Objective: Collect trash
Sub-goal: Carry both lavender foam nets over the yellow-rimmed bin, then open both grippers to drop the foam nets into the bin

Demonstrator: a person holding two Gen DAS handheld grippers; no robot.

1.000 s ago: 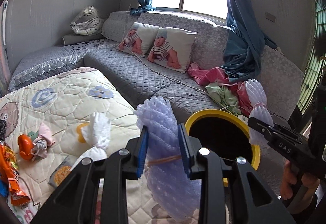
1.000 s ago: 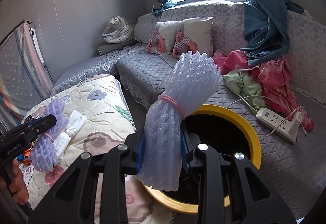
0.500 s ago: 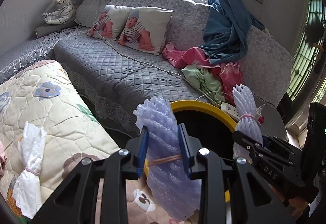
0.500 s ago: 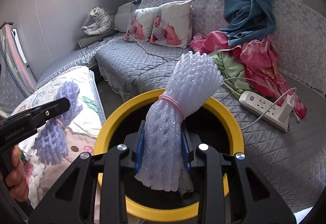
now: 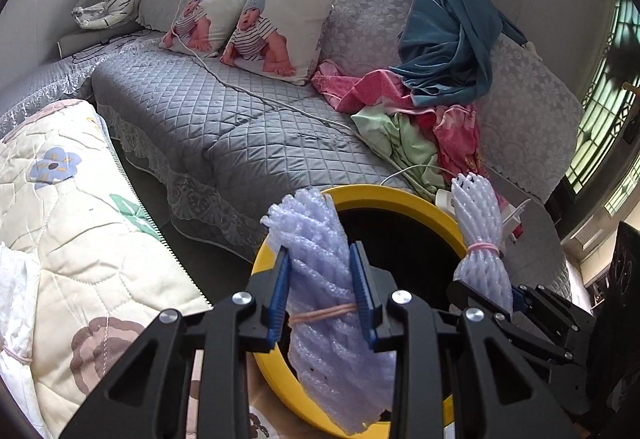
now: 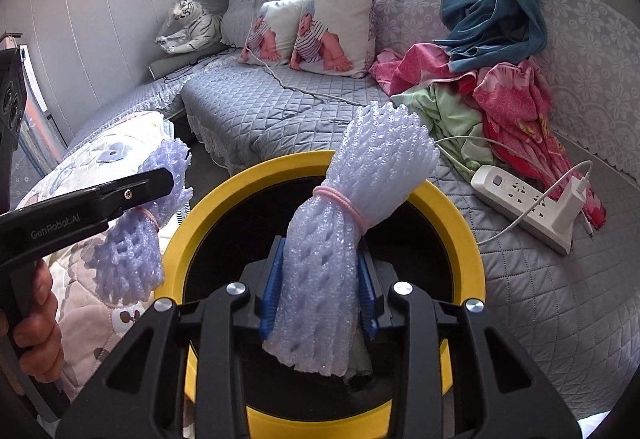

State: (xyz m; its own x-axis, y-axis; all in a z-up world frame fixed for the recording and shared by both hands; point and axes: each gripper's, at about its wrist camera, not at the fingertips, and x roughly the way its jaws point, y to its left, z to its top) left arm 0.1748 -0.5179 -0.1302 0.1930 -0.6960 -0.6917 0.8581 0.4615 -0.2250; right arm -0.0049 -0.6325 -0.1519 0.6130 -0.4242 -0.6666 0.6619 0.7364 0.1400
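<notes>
A black bin with a yellow rim [image 6: 256, 179] stands below both grippers. My right gripper [image 6: 320, 267] holds a pale lilac foam-net bundle [image 6: 372, 167], tied with a pink rubber band, over the bin's mouth. Its jaws are opening, and the blue pads still touch the bundle. My left gripper [image 5: 322, 263] is shut on a second, similar foam-net bundle [image 5: 320, 339] above the bin's yellow rim [image 5: 384, 195]. In the left wrist view the right gripper [image 5: 484, 295] and its bundle [image 5: 480, 215] hang over the far rim. The right wrist view shows the left gripper [image 6: 160, 183] and its bundle [image 6: 128, 255] at the left rim.
A grey quilted sofa [image 5: 240, 127] runs behind the bin, with a white power strip [image 6: 524, 203], a pile of pink and green clothes [image 6: 512, 99] and two pillows on it. A cream quilt [image 5: 80, 219] with a white tissue bundle [image 5: 16, 299] lies left. A hand [image 6: 36, 319] grips the left handle.
Both grippers have come down towards the bin with their bundles. The left one swung from over the quilt to the bin's rim, and the right one now hangs over the opening.
</notes>
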